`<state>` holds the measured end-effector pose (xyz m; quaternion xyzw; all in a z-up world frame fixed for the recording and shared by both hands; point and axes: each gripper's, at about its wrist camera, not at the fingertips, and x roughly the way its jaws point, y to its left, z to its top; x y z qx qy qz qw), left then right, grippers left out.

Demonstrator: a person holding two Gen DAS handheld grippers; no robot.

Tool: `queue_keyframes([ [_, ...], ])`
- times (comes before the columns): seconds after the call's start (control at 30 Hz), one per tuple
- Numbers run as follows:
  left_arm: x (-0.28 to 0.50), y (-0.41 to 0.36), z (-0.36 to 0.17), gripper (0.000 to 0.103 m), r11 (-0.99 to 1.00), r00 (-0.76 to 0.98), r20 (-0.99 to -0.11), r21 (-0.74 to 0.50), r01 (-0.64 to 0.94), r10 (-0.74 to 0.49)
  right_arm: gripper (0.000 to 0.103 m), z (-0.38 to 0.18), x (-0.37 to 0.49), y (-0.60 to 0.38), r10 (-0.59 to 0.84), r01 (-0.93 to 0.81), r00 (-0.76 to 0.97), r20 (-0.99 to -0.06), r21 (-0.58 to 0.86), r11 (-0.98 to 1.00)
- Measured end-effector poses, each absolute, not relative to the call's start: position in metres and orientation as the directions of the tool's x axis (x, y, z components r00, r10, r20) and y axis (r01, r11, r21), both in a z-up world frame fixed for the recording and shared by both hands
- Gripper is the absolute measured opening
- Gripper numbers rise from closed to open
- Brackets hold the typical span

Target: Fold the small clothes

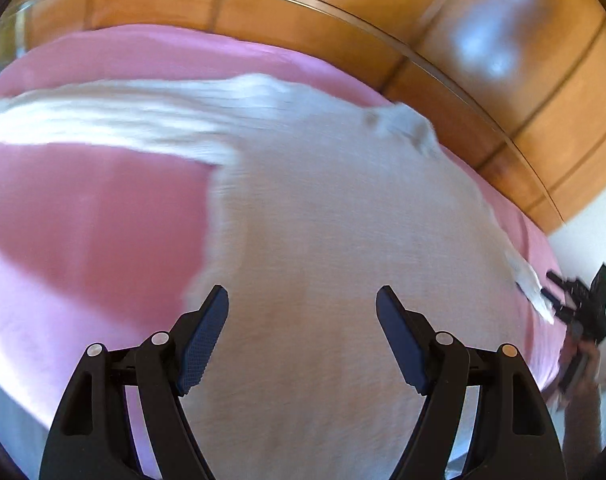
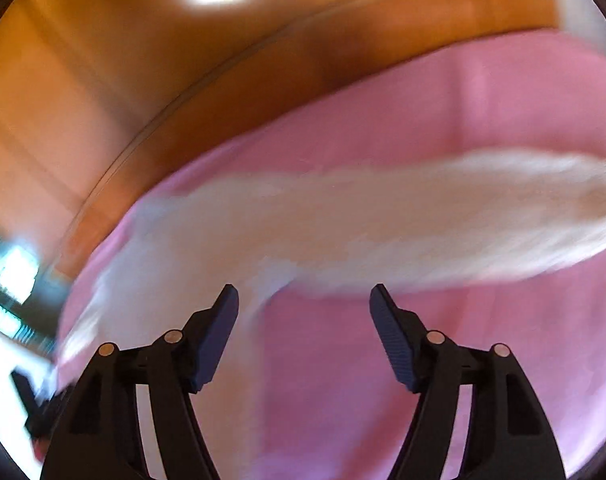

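A white sweater (image 1: 343, 220) lies spread flat on the pink cloth (image 1: 83, 220) that covers the wooden bench (image 1: 503, 80), one sleeve (image 1: 123, 116) stretched out sideways from the body. The left gripper (image 1: 302, 334) hangs over the sweater's body with jaws apart and empty. The right gripper (image 2: 304, 334) is above the other sleeve (image 2: 383, 224), jaws likewise apart, holding nothing. Folding seems barely begun; the next move likely calls for pinching a sleeve end and carrying it across the body.

A home bedroom: a pink bedspread (image 1: 103, 220) meets a glossy wooden headboard (image 1: 343, 20).
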<state>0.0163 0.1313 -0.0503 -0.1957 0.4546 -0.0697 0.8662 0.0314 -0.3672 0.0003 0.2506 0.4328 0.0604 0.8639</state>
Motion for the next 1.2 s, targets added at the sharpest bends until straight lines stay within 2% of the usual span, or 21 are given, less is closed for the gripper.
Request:
queue_keyframes([
  [0.13, -0.009, 0.158, -0.058, 0.075, 0.904, 0.557, -0.770, -0.421, -0.077, -0.311, 0.058, -0.038, 0.017, -0.305, 0.444, 0.039, 0.497, -0.746, 0.531, 0.847],
  [0.3, -0.041, 0.156, -0.074, 0.074, 0.888, 0.490, -0.768, -0.460, 0.027, -0.413, 0.059, -0.042, -0.010, -0.275, 0.492, 0.008, 0.469, -0.733, 0.561, 0.828],
  [0.33, -0.045, 0.153, -0.078, 0.066, 0.887, 0.478, -0.772, -0.459, 0.039, -0.420, 0.059, -0.042, -0.015, -0.273, 0.507, 0.005, 0.463, -0.727, 0.574, 0.819],
  [0.37, -0.048, 0.148, -0.085, 0.046, 0.890, 0.459, -0.780, -0.453, 0.054, -0.425, 0.058, -0.043, -0.023, -0.269, 0.517, -0.002, 0.455, -0.725, 0.579, 0.815],
  [0.4, -0.049, 0.146, -0.089, 0.032, 0.894, 0.447, -0.789, -0.442, 0.064, -0.422, 0.053, -0.050, -0.022, -0.266, 0.513, -0.007, 0.450, -0.731, 0.571, 0.821],
  [0.43, -0.050, 0.146, -0.091, 0.015, 0.898, 0.442, -0.793, -0.434, 0.072, -0.419, 0.041, -0.051, -0.030, -0.262, 0.508, -0.013, 0.439, -0.741, 0.560, 0.828],
  [0.47, -0.051, 0.147, -0.091, 0.011, 0.897, 0.446, -0.789, -0.436, 0.076, -0.422, 0.032, -0.050, -0.028, -0.266, 0.506, -0.014, 0.428, -0.749, 0.555, 0.832],
  [0.5, -0.052, 0.149, -0.089, 0.010, 0.889, 0.450, -0.780, -0.452, 0.077, -0.436, 0.011, -0.050, -0.035, -0.269, 0.496, -0.010, 0.413, -0.764, 0.541, 0.841],
  [0.53, -0.054, 0.153, -0.083, 0.009, 0.875, 0.459, -0.760, -0.476, 0.087, -0.460, 0.011, -0.047, -0.040, -0.268, 0.482, -0.008, 0.413, -0.773, 0.526, 0.850],
  [0.67, -0.062, 0.170, -0.066, 0.008, 0.838, 0.471, -0.714, -0.535, 0.109, -0.518, 0.010, -0.020, -0.050, -0.277, 0.473, -0.037, 0.499, -0.726, 0.528, 0.849],
  [0.73, -0.064, 0.172, -0.073, 0.008, 0.848, 0.442, -0.741, -0.521, 0.098, -0.506, 0.010, -0.028, -0.053, -0.279, 0.443, -0.016, 0.484, -0.754, 0.499, 0.866],
  [0.8, -0.061, 0.168, -0.092, 0.009, 0.879, 0.375, -0.802, -0.470, 0.082, -0.465, 0.010, -0.054, -0.042, -0.273, 0.391, 0.025, 0.421, -0.818, 0.442, 0.897],
  [0.87, -0.059, 0.169, -0.101, 0.012, 0.893, 0.346, -0.831, -0.448, 0.049, -0.436, 0.011, -0.058, -0.040, -0.269, 0.392, 0.031, 0.421, -0.818, 0.445, 0.895],
  [0.9, -0.059, 0.174, -0.097, 0.016, 0.884, 0.367, -0.817, -0.467, 0.030, -0.445, 0.012, -0.056, -0.038, -0.267, 0.402, 0.024, 0.423, -0.812, 0.453, 0.891],
  [0.93, -0.057, 0.179, -0.093, 0.026, 0.876, 0.388, -0.805, -0.482, 0.016, -0.450, 0.024, -0.053, -0.037, -0.267, 0.410, 0.019, 0.429, -0.805, 0.462, 0.887],
  [0.97, -0.059, 0.186, -0.085, 0.038, 0.871, 0.430, -0.788, -0.492, -0.005, -0.442, 0.032, -0.052, -0.039, -0.271, 0.409, 0.021, 0.437, -0.801, 0.463, 0.886],
  [1.0, -0.058, 0.191, -0.079, 0.043, 0.870, 0.459, -0.778, -0.492, -0.019, -0.430, 0.039, -0.049, -0.045, -0.283, 0.413, 0.022, 0.453, -0.790, 0.473, 0.881],
  [1.03, -0.056, 0.194, -0.072, 0.046, 0.871, 0.488, -0.767, -0.491, -0.029, -0.417, 0.038, -0.045, -0.044, -0.291, 0.409, 0.034, 0.477, -0.778, 0.482, 0.876],
  [1.2, -0.040, 0.178, -0.042, 0.046, 0.896, 0.572, -0.732, -0.444, 0.009, -0.369, 0.047, -0.032, -0.038, -0.382, 0.271, 0.281, 0.657, -0.704, 0.562, 0.778],
])
